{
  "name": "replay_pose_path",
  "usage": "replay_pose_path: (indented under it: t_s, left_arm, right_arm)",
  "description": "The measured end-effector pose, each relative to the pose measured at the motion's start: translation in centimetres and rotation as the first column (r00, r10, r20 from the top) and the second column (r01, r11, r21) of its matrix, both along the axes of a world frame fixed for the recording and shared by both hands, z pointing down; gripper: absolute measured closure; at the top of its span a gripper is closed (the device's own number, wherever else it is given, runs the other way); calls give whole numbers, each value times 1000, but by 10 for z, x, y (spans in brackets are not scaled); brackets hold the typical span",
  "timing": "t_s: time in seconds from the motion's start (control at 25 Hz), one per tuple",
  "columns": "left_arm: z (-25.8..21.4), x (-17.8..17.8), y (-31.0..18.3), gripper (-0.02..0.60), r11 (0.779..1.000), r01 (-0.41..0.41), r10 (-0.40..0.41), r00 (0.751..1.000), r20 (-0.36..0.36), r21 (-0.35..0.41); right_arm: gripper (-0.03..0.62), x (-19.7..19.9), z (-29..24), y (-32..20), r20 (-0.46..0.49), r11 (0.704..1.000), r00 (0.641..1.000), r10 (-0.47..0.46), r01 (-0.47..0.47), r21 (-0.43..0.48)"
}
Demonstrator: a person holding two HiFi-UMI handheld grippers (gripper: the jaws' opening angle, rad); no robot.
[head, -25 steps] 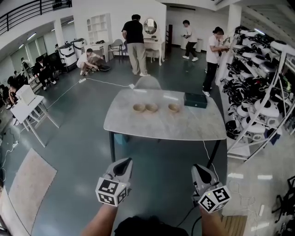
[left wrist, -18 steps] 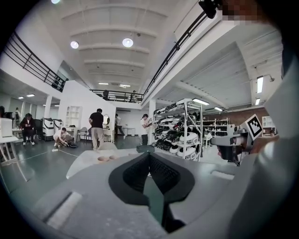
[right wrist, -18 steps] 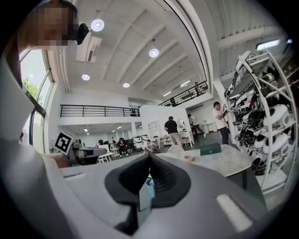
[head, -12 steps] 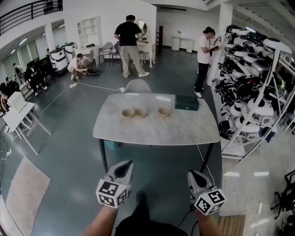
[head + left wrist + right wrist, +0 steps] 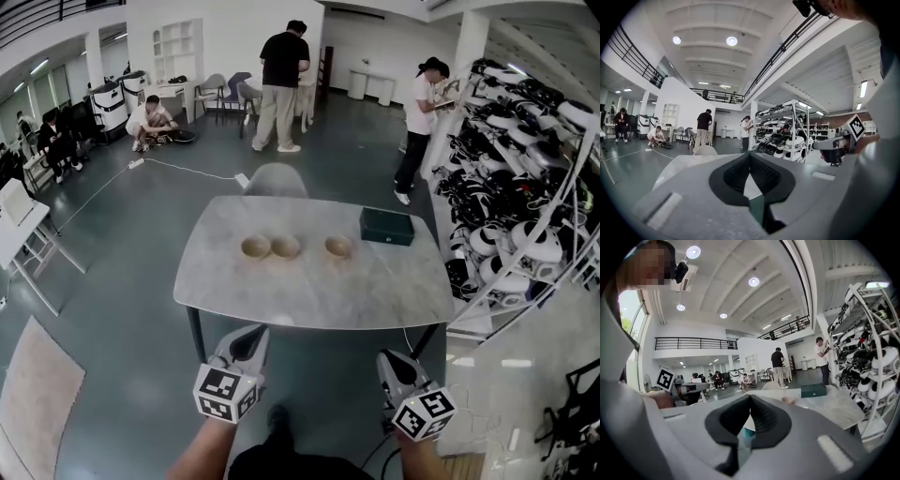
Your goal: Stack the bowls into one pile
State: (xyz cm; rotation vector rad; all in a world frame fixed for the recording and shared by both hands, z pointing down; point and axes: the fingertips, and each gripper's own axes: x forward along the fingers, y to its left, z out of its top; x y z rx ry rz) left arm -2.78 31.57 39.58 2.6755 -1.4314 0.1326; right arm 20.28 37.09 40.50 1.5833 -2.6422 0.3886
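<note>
Three tan bowls stand in a row on the grey marble table (image 5: 309, 291): a left bowl (image 5: 255, 247), a middle bowl (image 5: 286, 247) touching or nearly touching it, and a right bowl (image 5: 338, 247) set apart. My left gripper (image 5: 255, 337) and right gripper (image 5: 387, 361) are held before the table's near edge, short of the bowls, both shut with nothing between the jaws. In the right gripper view one bowl (image 5: 788, 400) shows on the table beyond the shut jaws (image 5: 750, 397). The left gripper view shows its shut jaws (image 5: 749, 154) and only the table's edge.
A dark green box (image 5: 387, 226) lies at the table's far right. A grey chair (image 5: 276, 180) stands behind the table. Racks of white gear (image 5: 525, 206) line the right side. Several people stand or sit at the back of the room.
The table and bowls have come nearer and lower in the head view as I moved forward. Both grippers stay shut in front of me.
</note>
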Motion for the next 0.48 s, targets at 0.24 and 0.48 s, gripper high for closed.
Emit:
replay_pose_path:
  t_s: [0.24, 0.48]
  left_arm:
    - [8, -38, -100, 577, 1000, 3, -3, 1000, -10, -17]
    - [12, -48, -167, 578, 999, -11, 11, 1000, -3, -41]
  right_arm:
    - [592, -40, 1, -101, -25, 1000, 1000, -10, 9, -27]
    - [592, -52, 7, -170, -23, 999, 1000, -7, 6, -47]
